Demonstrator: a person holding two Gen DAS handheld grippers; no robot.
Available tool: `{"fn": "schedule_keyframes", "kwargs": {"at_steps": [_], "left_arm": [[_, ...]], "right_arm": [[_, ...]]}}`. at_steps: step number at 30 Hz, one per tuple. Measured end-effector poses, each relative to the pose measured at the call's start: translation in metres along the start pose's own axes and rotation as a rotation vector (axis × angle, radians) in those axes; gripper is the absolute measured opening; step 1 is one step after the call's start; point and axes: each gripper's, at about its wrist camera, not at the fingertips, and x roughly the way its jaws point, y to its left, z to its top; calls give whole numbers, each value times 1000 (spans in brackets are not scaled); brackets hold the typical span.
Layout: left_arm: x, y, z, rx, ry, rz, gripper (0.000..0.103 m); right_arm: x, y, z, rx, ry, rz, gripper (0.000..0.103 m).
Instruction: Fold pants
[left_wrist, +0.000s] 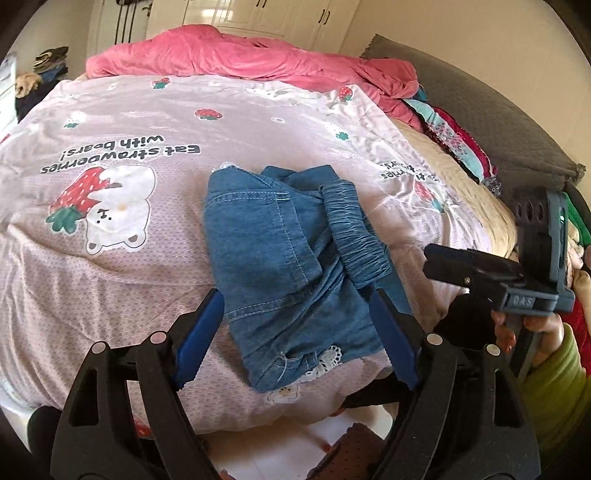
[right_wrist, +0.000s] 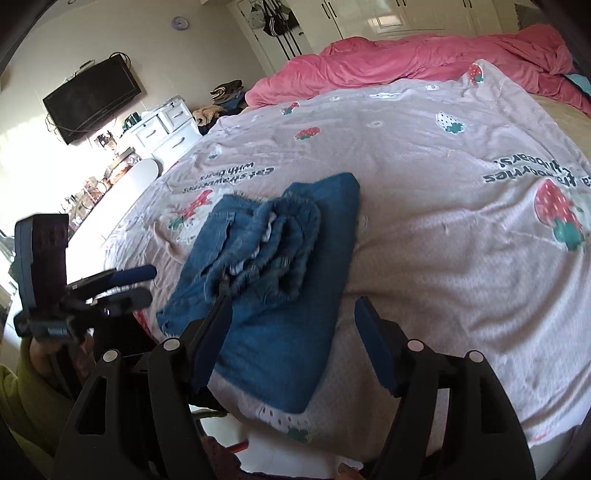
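Denim pants (left_wrist: 291, 266) lie folded in a bundle on the pink strawberry blanket (left_wrist: 110, 206), near its front edge, elastic waistband (gathered, on top) toward the right side. Left gripper (left_wrist: 295, 339) hovers over the bundle's near end, jaws spread wide, holding nothing. Right gripper (right_wrist: 295, 332) hangs over the same bundle, jaws likewise apart and empty. A crumpled pink quilt (left_wrist: 236, 55) sits beyond the pants at the blanket's far edge.
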Motion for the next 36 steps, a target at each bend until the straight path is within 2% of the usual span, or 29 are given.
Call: {"fn": "schedule_keyframes", "kwargs": {"at_steps": [8,17,20,24,28,31,33,34,36], "left_arm": [[5,16,4,-29,3,38,80],[34,39,34,-57,29,70,81],[50,46,40,-83,58,61,81],[72,54,35,-130,105,18,81],[77,53,28,-130,90,7,81],[77,53,26,-135,80,-8,73],[77,51,26,-145,76,-31,57],[77,49,25,-150,75,-55,51],[77,46,25,-149,72,-62,49]], "right_arm": [[3,24,-3,-86,6,-16,68],[22,58,-17,-173,73,16,68],[26,51,-15,-144,70,-18,68],[24,19,-5,-26,39,-75,68],[32,-9,6,61,51,-63,67],[45,-23,14,123,78,-6,62],[55,-28,20,135,95,34,56],[60,-30,22,136,105,49,52],[66,-33,24,148,116,82,46]]}}
